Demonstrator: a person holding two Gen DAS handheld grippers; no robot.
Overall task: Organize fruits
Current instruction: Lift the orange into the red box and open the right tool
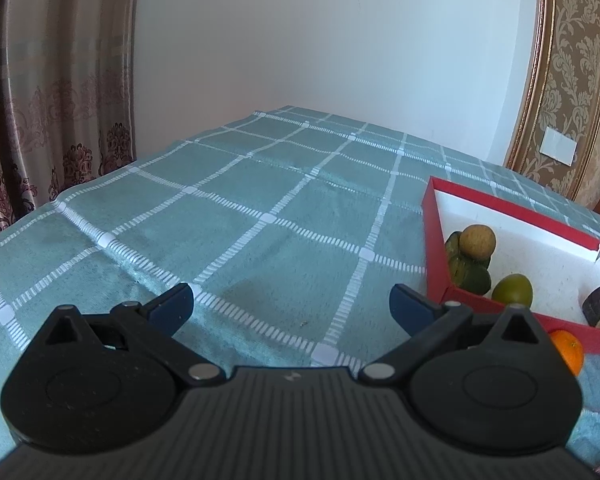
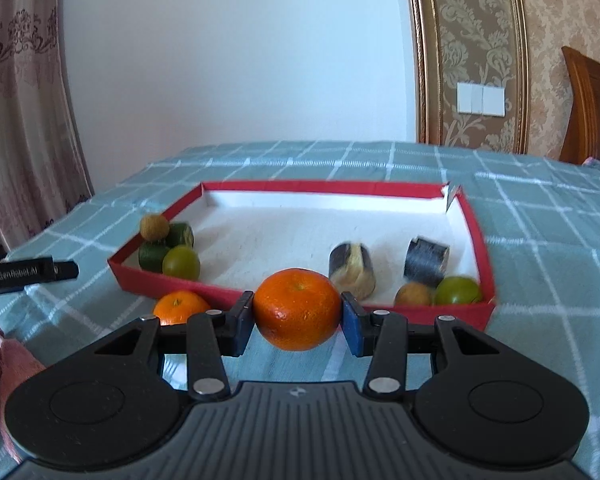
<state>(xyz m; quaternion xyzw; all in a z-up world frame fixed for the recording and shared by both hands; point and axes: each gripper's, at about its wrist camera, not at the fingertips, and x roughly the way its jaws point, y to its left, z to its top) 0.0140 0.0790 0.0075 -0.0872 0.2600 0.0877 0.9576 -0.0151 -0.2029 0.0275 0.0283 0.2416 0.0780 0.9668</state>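
Observation:
My right gripper point(image 2: 297, 318) is shut on an orange mandarin point(image 2: 297, 307), held just in front of the red tray's near wall point(image 2: 452, 314). A second mandarin point(image 2: 179, 306) lies on the cloth outside the tray, to the left; it also shows in the left wrist view point(image 1: 569, 350). In the tray's left corner sit a brown round fruit point(image 2: 154, 227), two dark green pieces point(image 2: 152, 255) and a green fruit point(image 2: 181, 262). At the right are two dark cut pieces point(image 2: 426, 261), a brown fruit point(image 2: 413, 294) and a green fruit point(image 2: 458, 291). My left gripper point(image 1: 291, 306) is open and empty over bare cloth, left of the tray point(image 1: 434, 248).
The table has a teal checked cloth point(image 1: 260, 208). A white wall stands behind it, curtains at the left, patterned wallpaper at the right. The other gripper's black body point(image 2: 28, 274) shows at the left edge of the right wrist view.

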